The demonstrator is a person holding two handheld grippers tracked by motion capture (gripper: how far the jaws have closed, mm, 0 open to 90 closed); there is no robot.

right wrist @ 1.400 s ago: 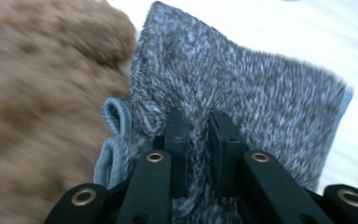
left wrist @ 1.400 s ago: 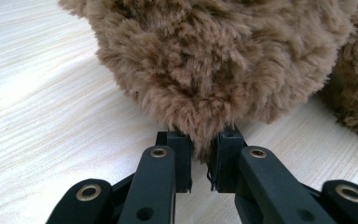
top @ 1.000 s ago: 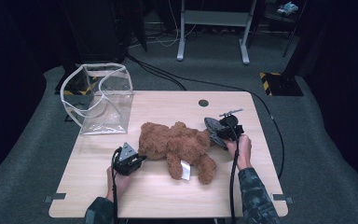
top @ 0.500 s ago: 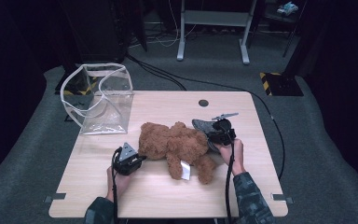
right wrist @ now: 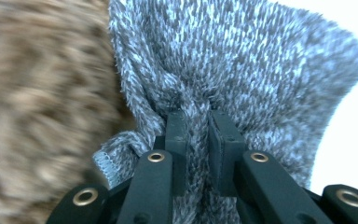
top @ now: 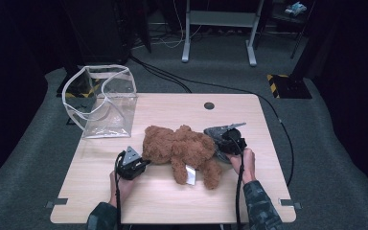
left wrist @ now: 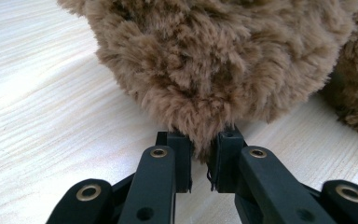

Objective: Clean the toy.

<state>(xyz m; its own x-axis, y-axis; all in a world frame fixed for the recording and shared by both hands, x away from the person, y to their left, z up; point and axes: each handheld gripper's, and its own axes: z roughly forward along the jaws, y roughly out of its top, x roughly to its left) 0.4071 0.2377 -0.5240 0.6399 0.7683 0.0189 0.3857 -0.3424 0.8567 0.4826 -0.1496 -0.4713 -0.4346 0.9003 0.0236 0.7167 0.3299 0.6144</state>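
Observation:
A brown teddy bear (top: 182,148) lies across the middle of the wooden table (top: 172,206), a white tag (top: 190,175) on its near side. My left gripper (top: 143,160) sits at the bear's left end. In the left gripper view this gripper (left wrist: 199,161) is shut on a tuft of the bear's fur (left wrist: 214,60). My right gripper (top: 222,143) is at the bear's right end, shut on a grey knitted cloth (top: 218,132). The right gripper view shows that gripper (right wrist: 198,135) pinching a fold of the grey cloth (right wrist: 242,60), with the brown fur (right wrist: 42,116) close on its left.
A clear plastic bag (top: 103,103) with a white rim stands open at the table's far left corner. A round dark cable hole (top: 209,105) sits near the far edge. Cables trail from both grippers toward the person's forearms at the near edge.
My right gripper has moved a little left and down with the grey cloth, closer against the bear. The left gripper and the bear's head have stayed put.

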